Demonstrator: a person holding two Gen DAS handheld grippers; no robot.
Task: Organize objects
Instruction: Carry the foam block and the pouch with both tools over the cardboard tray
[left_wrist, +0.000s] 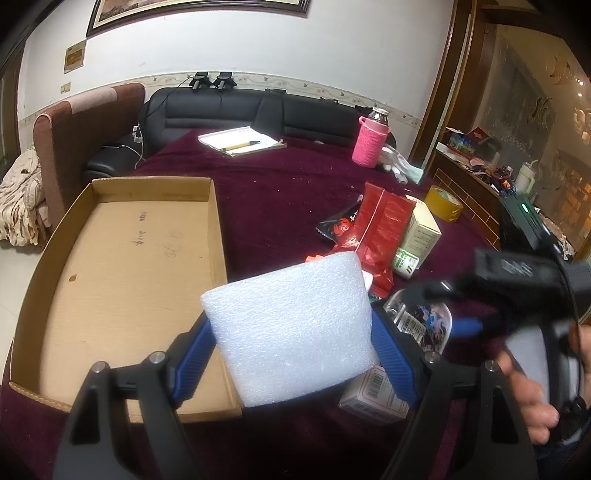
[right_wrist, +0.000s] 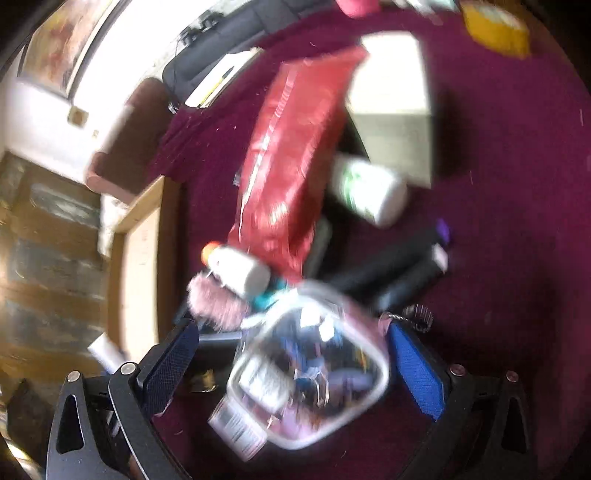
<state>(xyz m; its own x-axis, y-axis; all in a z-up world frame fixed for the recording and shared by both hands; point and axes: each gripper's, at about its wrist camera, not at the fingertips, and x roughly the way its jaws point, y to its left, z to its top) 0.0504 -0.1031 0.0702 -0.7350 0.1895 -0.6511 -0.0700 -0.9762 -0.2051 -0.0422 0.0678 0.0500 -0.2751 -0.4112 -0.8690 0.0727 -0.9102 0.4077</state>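
Observation:
My left gripper (left_wrist: 291, 332) is shut on a white foam block (left_wrist: 291, 328), held above the right wall of the open cardboard tray (left_wrist: 122, 280). My right gripper (right_wrist: 291, 339) is open around a clear plastic blister pack (right_wrist: 310, 376) that lies on the maroon cloth; the view is blurred. The right gripper also shows in the left wrist view (left_wrist: 469, 325), over the same pack (left_wrist: 424, 321). A pile lies beyond: a red foil bag (right_wrist: 291, 155), a cream box (right_wrist: 395, 99), a white bottle (right_wrist: 369, 192), a small bottle with an orange cap (right_wrist: 236, 269), two black tubes (right_wrist: 399, 269).
A yellow tape roll (left_wrist: 443, 203), a pink-sleeved bottle (left_wrist: 369, 140) and a notepad with a pen (left_wrist: 240, 142) stand farther back on the cloth. A small white box (left_wrist: 373, 395) lies near the left gripper. A black sofa (left_wrist: 258, 107) lies behind.

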